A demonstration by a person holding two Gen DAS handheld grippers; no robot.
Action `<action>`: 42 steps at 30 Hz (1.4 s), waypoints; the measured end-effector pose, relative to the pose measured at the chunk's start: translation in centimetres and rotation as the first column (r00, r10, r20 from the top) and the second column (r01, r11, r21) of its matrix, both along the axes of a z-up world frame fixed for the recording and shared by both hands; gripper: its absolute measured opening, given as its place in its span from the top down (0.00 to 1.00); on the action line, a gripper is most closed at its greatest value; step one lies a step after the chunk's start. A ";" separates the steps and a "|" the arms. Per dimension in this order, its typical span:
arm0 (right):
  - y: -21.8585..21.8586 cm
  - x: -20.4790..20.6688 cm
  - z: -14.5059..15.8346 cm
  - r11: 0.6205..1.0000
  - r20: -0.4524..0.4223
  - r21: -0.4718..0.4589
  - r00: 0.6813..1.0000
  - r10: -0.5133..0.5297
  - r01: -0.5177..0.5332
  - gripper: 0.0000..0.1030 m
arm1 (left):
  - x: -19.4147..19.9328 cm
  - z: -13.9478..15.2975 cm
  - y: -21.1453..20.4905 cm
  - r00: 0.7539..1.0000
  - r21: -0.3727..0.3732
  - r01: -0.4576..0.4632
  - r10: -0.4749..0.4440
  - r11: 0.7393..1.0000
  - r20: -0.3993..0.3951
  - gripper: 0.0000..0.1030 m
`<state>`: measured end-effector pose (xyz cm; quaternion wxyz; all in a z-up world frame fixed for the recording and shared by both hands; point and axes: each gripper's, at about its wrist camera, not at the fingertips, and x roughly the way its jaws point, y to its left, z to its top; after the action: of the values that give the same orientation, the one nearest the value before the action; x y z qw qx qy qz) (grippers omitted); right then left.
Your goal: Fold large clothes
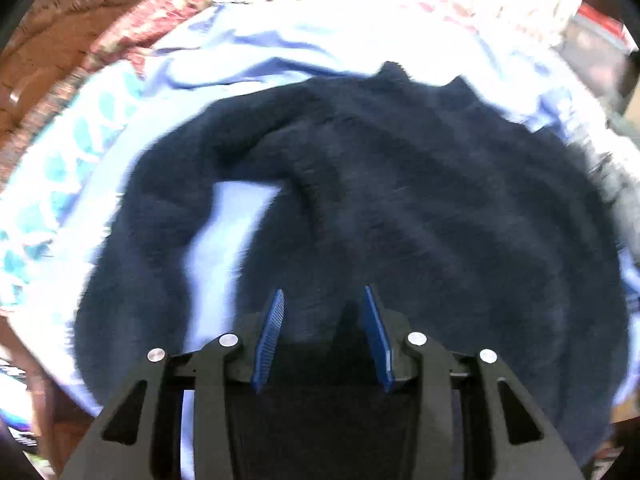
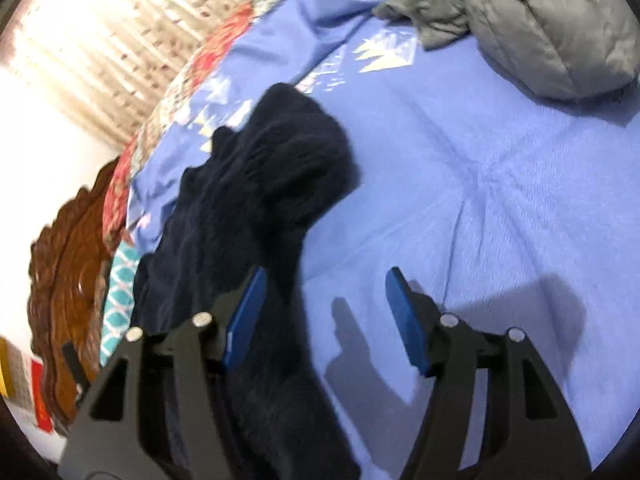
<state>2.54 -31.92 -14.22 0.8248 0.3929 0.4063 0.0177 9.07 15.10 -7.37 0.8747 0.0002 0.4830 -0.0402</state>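
Over the bed's blue sheet (image 2: pixel 460 184), both tools gape, gripping nothing: left tool (image 1: pixel 323 296) above the spread navy sweater (image 1: pixel 400 208), right tool (image 2: pixel 325 276) beside its edge. Farther off, a grey jacket (image 2: pixel 540 28) lies near the bed's far edge.

Bedroom: bedsheet (image 2: pixel 480 200), carved headboard (image 2: pixel 68 280)

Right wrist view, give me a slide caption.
Open right gripper above a dark sweater on a blue bedsheet.

Sweater (image 1: pixel 400 208) dark navy. Bedsheet (image 2: pixel 480 208) periwinkle blue with pale triangle print. Grey puffy jacket (image 2: pixel 540 28). Teal-white lattice cloth (image 2: pixel 118 300). Red floral quilt (image 2: pixel 120 188). Brown carved headboard (image 2: pixel 68 292).
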 end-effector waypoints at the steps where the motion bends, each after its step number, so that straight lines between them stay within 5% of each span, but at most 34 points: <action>1: 0.1 0.6 -0.6 1.000 -0.008 -0.009 1.000 -0.007 0.007 0.40 | 0.5 -0.5 -0.4 1.000 -0.056 0.020 -0.021 0.998 -0.016 0.39; 6: 1.0 3.7 -1.4 0.996 -0.028 -0.092 1.000 0.011 -0.014 0.40 | 2.1 -5.3 -2.0 0.995 -0.039 0.046 -0.050 0.998 -0.084 0.37; 12: 2.4 8.3 -1.9 0.989 -0.044 -0.138 0.998 0.038 -0.044 0.40 | 2.1 -6.1 -0.4 0.997 -0.135 0.041 -0.050 0.990 -0.061 0.34; 14: 3.8 9.7 -1.9 0.970 -0.078 -0.225 0.994 0.072 -0.088 0.57 | 2.0 -6.3 -0.1 0.997 -0.159 0.045 -0.055 0.986 -0.054 0.33; 15: 4.6 10.6 -1.8 0.954 -0.099 -0.279 0.991 0.086 -0.111 0.84 | 1.9 -6.5 0.1 0.997 -0.173 0.049 -0.058 0.984 -0.046 0.33; 16: 5.1 11.0 -1.5 0.937 -0.107 -0.330 0.991 0.081 -0.113 0.92 | 1.8 -6.5 0.1 0.997 -0.177 0.050 -0.059 0.983 -0.043 0.33; 18: 5.6 11.7 1.0 0.834 -0.101 -0.546 0.994 0.031 -0.082 0.95 | 1.7 -6.4 0.2 0.997 -0.179 0.051 -0.060 0.983 -0.045 0.33; 20: 4.5 12.0 5.2 0.649 -0.050 -0.761 0.999 -0.022 -0.024 0.95 | 1.8 -6.2 0.3 0.997 -0.179 0.052 -0.062 0.983 -0.051 0.33; 21: 3.7 12.0 6.6 0.607 -0.031 -0.795 0.999 -0.035 -0.003 0.95 | 1.8 -6.2 0.4 0.996 -0.181 0.055 -0.066 0.982 -0.053 0.33; 22: 2.7 11.7 9.0 0.467 0.026 -0.881 0.992 -0.122 0.081 1.00 | 1.8 -6.2 0.5 0.996 -0.184 0.057 -0.068 0.981 -0.054 0.33; 23: 1.4 11.0 11.8 0.285 0.131 -0.941 0.973 -0.190 0.183 1.00 | 1.7 -6.1 0.7 0.996 -0.186 0.057 -0.068 0.981 -0.053 0.33; 24: -0.4 10.3 14.3 0.153 0.211 -0.956 0.947 -0.241 0.252 1.00 | 1.7 -6.1 0.8 0.997 -0.186 0.056 -0.066 0.981 -0.051 0.33; 25: -1.6 9.9 15.5 0.139 0.221 -0.955 0.939 -0.262 0.264 1.00 | 1.6 -6.1 0.8 0.997 -0.184 0.053 -0.063 0.982 -0.051 0.33; 26: -3.8 9.5 17.0 0.226 0.194 -0.940 0.945 -0.265 0.257 1.00 | 1.5 -6.1 0.7 0.997 -0.179 0.052 -0.061 0.983 -0.047 0.33; 28: -7.1 7.9 18.0 0.479 0.148 -0.841 0.959 -0.241 0.251 1.00 | 1.6 -6.1 0.5 0.997 -0.172 0.053 -0.061 0.984 -0.044 0.33; 32: -9.0 5.1 13.2 0.832 0.057 -0.534 0.988 -0.142 0.150 0.97 | 1.3 -4.8 0.6 0.997 -0.159 0.051 -0.061 0.986 -0.057 0.33; 34: -7.9 4.0 8.6 0.929 0.005 -0.358 0.995 -0.097 0.093 0.56 | 0.7 -3.8 1.0 0.997 -0.121 0.054 -0.060 0.991 -0.047 0.32; 36: -6.0 2.9 5.2 0.968 -0.018 -0.246 0.999 -0.051 0.045 0.40 | -0.2 -2.7 1.7 0.998 -0.071 0.055 -0.058 0.996 -0.034 0.25; 40: 0.6 0.3 -0.4 0.990 -0.069 0.008 0.988 0.140 -0.140 0.38 | -2.6 -1.1 4.2 0.999 0.042 0.023 -0.022 0.999 -0.026 0.18; 42: 3.1 -1.3 -0.9 0.980 -0.068 0.041 0.978 0.195 -0.193 0.34 | -3.7 -1.1 6.0 0.998 0.028 -0.012 0.013 1.000 -0.060 0.15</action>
<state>1.23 -28.85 -15.12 0.7972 0.3657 0.4717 0.0908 5.35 21.14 -8.47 0.8599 0.0080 0.5097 -0.0281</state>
